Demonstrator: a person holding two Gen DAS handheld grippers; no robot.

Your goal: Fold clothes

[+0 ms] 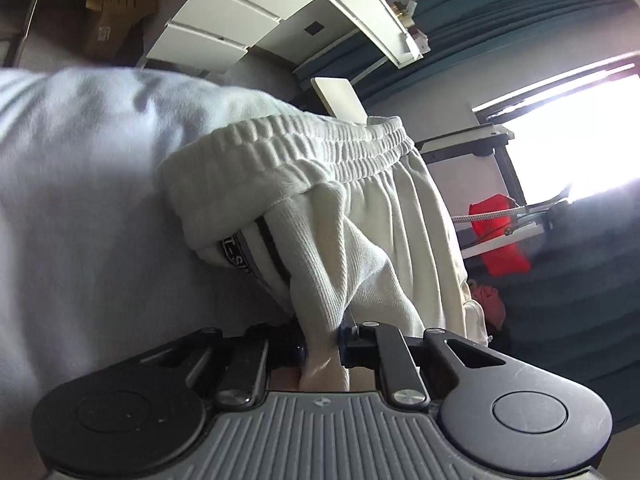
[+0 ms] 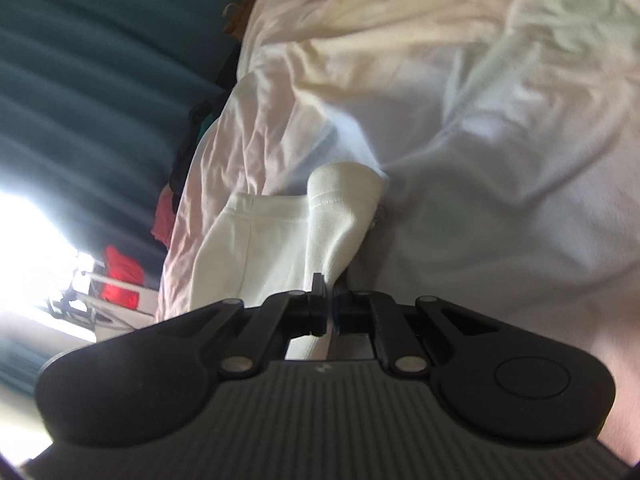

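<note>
I note the left gripper and right gripper each clamped on thin bunches of the white shorts; uneven tension risks slippage at centre frame.

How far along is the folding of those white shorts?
Nothing looks folded yet. Both grippers are clamped on the white shorts: the left gripper near the waistband, the right gripper on a hem. The bunched garment still needs spreading and folding on the bed sheet.
</note>
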